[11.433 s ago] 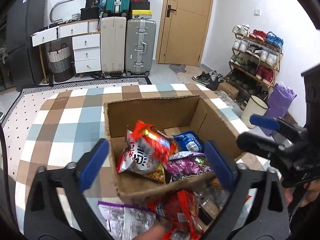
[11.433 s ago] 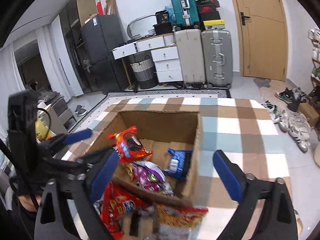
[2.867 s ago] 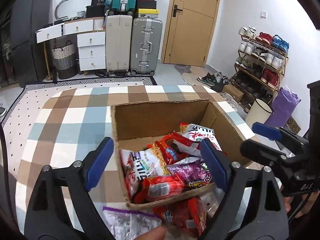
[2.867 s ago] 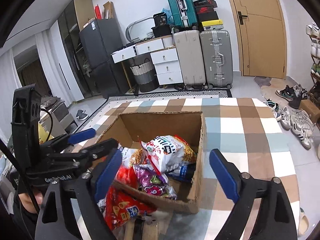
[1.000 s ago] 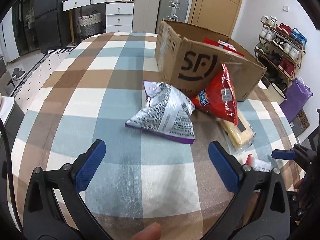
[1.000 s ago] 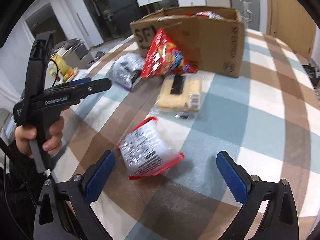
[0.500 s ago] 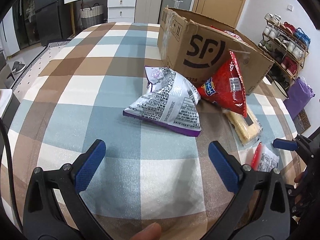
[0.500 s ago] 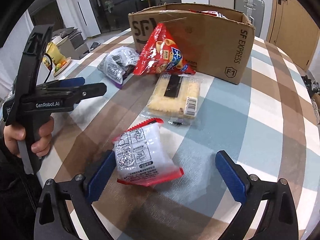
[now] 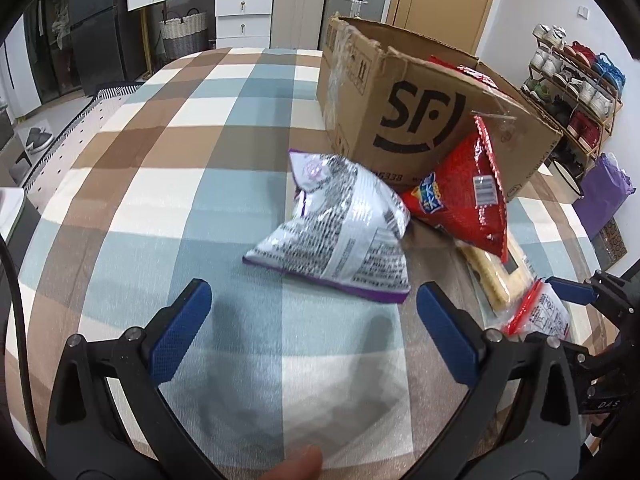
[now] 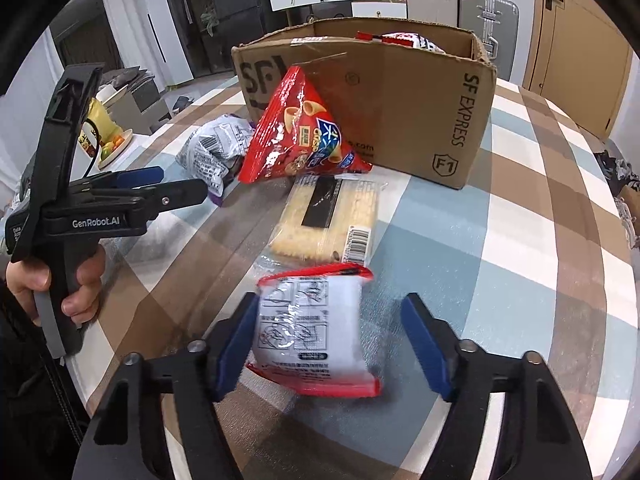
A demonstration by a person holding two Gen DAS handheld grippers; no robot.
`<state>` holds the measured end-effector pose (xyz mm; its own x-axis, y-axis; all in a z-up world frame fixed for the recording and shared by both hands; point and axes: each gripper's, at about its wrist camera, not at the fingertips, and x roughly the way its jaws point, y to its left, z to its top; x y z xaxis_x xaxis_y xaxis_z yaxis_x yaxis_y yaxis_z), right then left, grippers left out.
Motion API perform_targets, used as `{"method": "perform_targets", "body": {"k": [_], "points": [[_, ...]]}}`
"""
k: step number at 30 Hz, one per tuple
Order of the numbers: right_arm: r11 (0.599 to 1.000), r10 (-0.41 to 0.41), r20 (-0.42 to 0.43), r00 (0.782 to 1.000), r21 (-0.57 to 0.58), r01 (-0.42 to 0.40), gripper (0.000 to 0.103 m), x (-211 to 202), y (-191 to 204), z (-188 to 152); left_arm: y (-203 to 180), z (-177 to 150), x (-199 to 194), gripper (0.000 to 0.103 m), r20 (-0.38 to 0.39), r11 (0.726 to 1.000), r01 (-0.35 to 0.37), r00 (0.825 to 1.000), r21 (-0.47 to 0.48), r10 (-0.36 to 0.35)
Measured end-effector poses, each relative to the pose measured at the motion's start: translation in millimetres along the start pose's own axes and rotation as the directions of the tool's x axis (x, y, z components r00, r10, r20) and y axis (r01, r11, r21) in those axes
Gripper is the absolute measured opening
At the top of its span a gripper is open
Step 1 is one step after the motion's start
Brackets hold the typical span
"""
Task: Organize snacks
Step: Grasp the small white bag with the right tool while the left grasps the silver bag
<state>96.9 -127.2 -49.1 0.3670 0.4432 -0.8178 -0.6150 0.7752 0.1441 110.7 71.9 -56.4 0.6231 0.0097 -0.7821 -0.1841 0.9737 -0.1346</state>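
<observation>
Snacks lie loose on the checked cloth [image 9: 192, 208] in front of the box [image 10: 416, 92], which already has packets showing above its rim. We note four outside it. A red bag [image 10: 300, 136] leans against the box's front face. A silver bag [image 9: 340, 236] with purple edging lies just left of the red one, touching it. A flat cracker pack [image 10: 332, 220] lies under the red bag's lower edge and reaches toward us. A white pack [image 10: 310, 336] with red trim lies nearest, just beyond the crackers' near end.

We see the right gripper [image 10: 332, 344] spread wide around the white pack: its left blue pad sits at or against the pack's left side, and the right pad stands apart from it, with cloth showing between. The pack lies on the cloth.

We see the left gripper [image 9: 312, 332] spread wide too, holding nothing, low over the cloth just short of the silver bag. In the right wrist view it shows from the side, with a hand [image 10: 60, 284] on its grip.

Suitcases [image 9: 332, 4], drawers [image 9: 240, 12] and a door [image 9: 444, 0] stand behind the table.
</observation>
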Motion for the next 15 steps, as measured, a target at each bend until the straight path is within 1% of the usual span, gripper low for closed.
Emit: {"method": "perform_targets", "body": {"k": [1, 2, 3, 4, 5, 6, 15], "points": [[1.000, 0.007, 0.004, 1.000, 0.004, -0.007, 0.062, -0.4, -1.0, 0.9, -1.1, 2.5, 1.1, 0.102, 0.002, 1.000, 0.001, 1.000, 0.005, -0.001], [1.000, 0.012, 0.006, 1.000, 0.006, -0.012, 0.057, -0.9, -0.7, 0.0, -2.1, 3.4, 1.2, 0.102, 0.002, 1.000, 0.000, 1.000, 0.007, 0.000], [1.000, 0.018, 0.009, 1.000, 0.009, -0.018, 0.055, -1.0, -1.6, 0.3, -3.3, 5.9, 2.1, 0.102, 0.005, 1.000, 0.000, 1.000, 0.011, -0.001], [1.000, 0.025, 0.010, 1.000, 0.013, -0.025, 0.054, -1.3, -2.5, 0.4, -4.5, 7.2, 2.4, 0.102, 0.007, 1.000, 0.002, 1.000, 0.014, -0.002], [0.999, 0.032, 0.011, 0.999, 0.013, -0.032, 0.049, -1.8, -2.1, 0.2, -5.7, 9.0, 3.3, 0.102, 0.007, 1.000, 0.001, 1.000, 0.020, -0.001], [0.999, 0.039, 0.010, 0.999, 0.008, -0.039, 0.048, -2.4, -1.2, -0.3, -7.0, 11.2, 4.3, 0.102, 0.006, 1.000, -0.001, 1.000, 0.025, 0.001], [0.999, 0.044, 0.006, 0.999, 0.008, -0.044, 0.047, -3.7, -0.4, -2.2, -12.6, 21.9, 12.4, 0.102, 0.014, 0.999, 0.004, 1.000, 0.041, -0.004]]}}
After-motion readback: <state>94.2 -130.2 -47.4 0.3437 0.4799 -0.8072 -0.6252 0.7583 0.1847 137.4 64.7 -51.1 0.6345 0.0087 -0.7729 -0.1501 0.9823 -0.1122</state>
